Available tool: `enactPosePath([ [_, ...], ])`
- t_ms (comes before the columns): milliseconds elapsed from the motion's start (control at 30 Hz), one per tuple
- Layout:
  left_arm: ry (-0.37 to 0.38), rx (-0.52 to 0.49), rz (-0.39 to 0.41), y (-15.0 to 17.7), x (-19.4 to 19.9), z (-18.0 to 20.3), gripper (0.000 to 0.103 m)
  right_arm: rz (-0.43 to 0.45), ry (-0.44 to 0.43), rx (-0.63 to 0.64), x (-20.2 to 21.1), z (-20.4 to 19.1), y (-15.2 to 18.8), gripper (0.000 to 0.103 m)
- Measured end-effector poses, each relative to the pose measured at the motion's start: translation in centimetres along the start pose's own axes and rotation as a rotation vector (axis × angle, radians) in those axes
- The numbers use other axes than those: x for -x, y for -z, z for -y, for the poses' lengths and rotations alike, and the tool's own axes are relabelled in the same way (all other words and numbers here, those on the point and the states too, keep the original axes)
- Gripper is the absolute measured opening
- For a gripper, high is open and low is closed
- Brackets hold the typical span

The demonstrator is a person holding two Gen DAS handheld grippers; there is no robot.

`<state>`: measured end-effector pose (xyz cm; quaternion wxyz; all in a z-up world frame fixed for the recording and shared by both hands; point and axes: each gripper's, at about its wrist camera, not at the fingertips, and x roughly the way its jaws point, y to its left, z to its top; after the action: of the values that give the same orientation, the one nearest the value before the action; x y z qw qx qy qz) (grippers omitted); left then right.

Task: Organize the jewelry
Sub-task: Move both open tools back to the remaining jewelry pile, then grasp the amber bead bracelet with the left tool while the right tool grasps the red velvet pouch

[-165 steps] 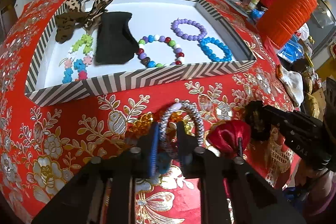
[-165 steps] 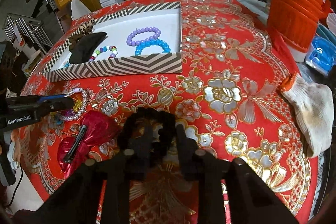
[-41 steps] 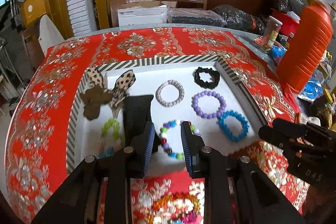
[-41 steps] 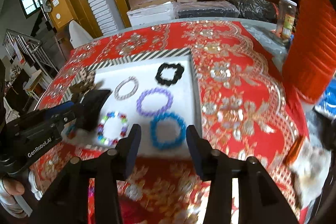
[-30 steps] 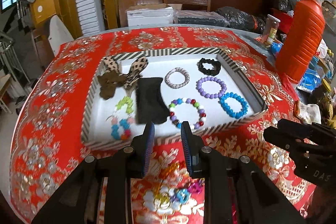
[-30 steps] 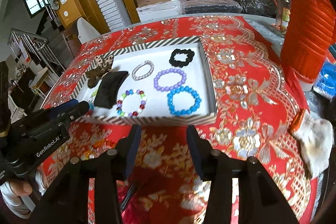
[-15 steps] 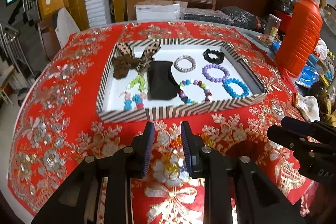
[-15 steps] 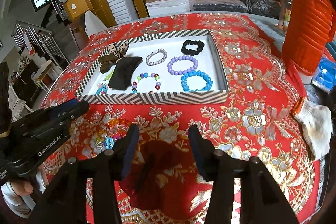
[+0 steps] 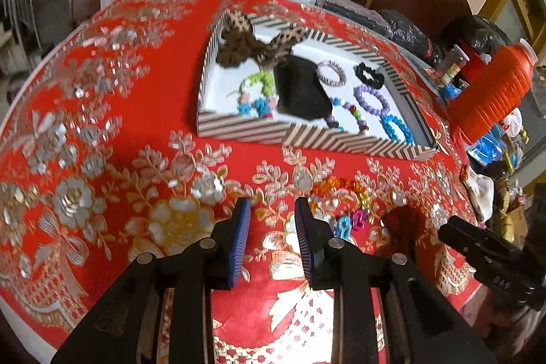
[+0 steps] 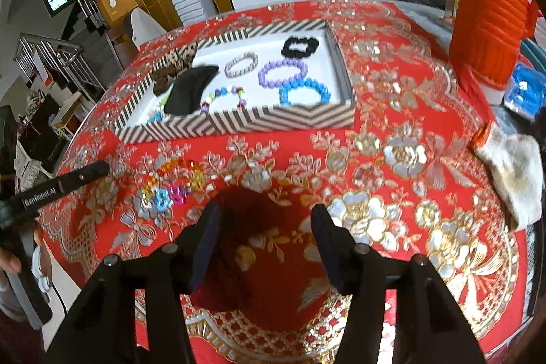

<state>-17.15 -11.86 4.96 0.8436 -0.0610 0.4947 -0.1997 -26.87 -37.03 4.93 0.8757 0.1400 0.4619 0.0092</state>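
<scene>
A zigzag-striped tray (image 9: 307, 139) (image 10: 273, 121) holds several bracelets, a black clip (image 9: 300, 91), a leopard bow (image 9: 252, 43), a silver bracelet (image 10: 240, 64) and a black scrunchie (image 10: 300, 46). On the red cloth in front lie a multicoloured bead bracelet (image 10: 170, 183) (image 9: 344, 197) and a dark red bow (image 10: 252, 234). My left gripper (image 9: 271, 217) is open and empty, left of the bead bracelet. My right gripper (image 10: 266, 220) is open, its jaws standing either side of the red bow just above it.
An orange ribbed bottle (image 9: 491, 101) (image 10: 484, 2) stands at the right. A white glove (image 10: 512, 169) lies at the right table edge. Boxes, bags and a chair stand behind the table (image 9: 85, 125).
Both grippers have pulled back from the tray and dropped low over the front of the table. The silver bracelet and the black scrunchie, held earlier, now lie in the tray.
</scene>
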Motion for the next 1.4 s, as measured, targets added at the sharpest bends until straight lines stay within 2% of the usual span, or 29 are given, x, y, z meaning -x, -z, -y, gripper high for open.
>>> enactPosePath([
  [100,0.025,-0.001,-0.017,0.4,-0.3,-0.1,0.016,-0.014,-0.013,0.000,-0.3,0.1,0.6,0.058],
  [233,0.039,-0.002,-0.029,0.5,-1.0,0.2,0.018,-0.040,-0.077,-0.003,-0.8,-0.2,1.3,0.058],
  [367,0.037,-0.017,-0.043,0.4,-1.7,0.7,0.019,-0.059,-0.082,0.019,-1.6,-1.2,1.5,0.058],
  [667,-0.061,-0.078,-0.013,0.6,-2.0,1.9,0.019,-0.076,-0.086,0.036,-2.5,-2.4,1.6,0.058],
  [833,-0.077,-0.081,-0.018,0.6,-2.3,1.8,0.019,-0.071,-0.076,0.039,-2.7,-2.9,1.5,0.058],
  [1133,-0.064,-0.093,-0.032,0.7,-2.8,2.3,0.019,-0.076,0.008,0.134,-3.6,-4.6,1.5,0.058],
  [1300,-0.022,-0.085,-0.051,0.4,-3.2,2.2,0.019,-0.074,0.056,0.134,-3.2,-3.1,1.3,0.058],
  [1400,0.004,-0.090,-0.064,0.0,-3.6,2.3,0.019,-0.067,0.036,0.079,-2.6,-1.6,1.1,0.058],
])
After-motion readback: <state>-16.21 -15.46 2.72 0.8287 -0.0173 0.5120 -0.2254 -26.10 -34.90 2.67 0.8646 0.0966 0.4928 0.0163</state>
